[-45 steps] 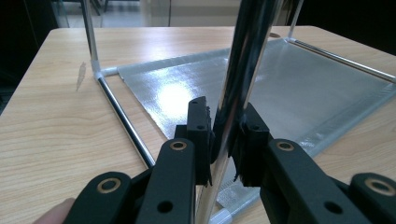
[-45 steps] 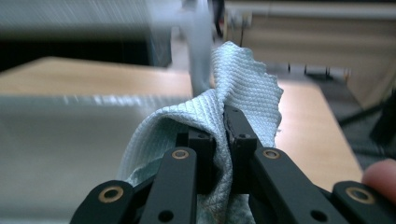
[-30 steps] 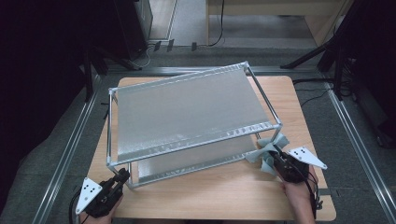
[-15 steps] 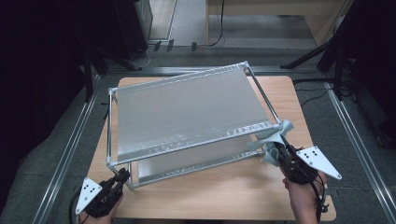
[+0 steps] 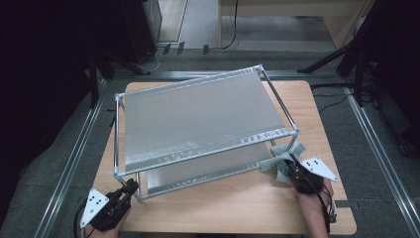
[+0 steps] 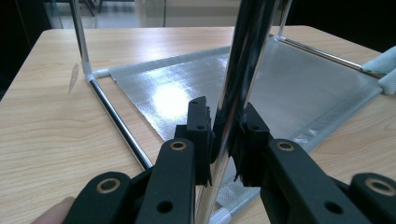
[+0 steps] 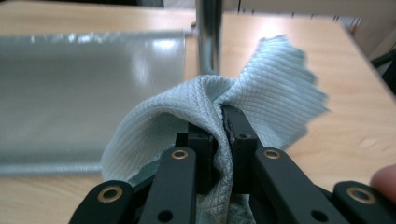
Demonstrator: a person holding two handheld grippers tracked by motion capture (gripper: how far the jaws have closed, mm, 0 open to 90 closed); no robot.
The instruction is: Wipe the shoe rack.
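- Basically, a two-tier metal rack (image 5: 198,124) stood on the wooden table (image 5: 237,208), set at a slight angle, taking up most of the top.
- Left gripper (image 5: 128,190) sat at the near left corner of the rack, jaws clamped on the chrome corner post (image 6: 236,88); in the left gripper view the post ran up between the two black pads, both pressing it.
- Lower shelf (image 6: 196,93) lay beyond that post, shiny and grey, just above the table.
- Right gripper (image 5: 291,168) was at the near right corner of the rack, jaws closed tight on a pale blue cloth (image 5: 283,159).
- In the right gripper view the cloth (image 7: 224,107) bunched out over the pads, folded, and touched the right corner post (image 7: 208,37) directly behind it.
- Cloth was low, at about the lower shelf's level, beside the near right edge of the rack.
- Person's hands (image 5: 313,208) came in from the near side, one on each gripper.
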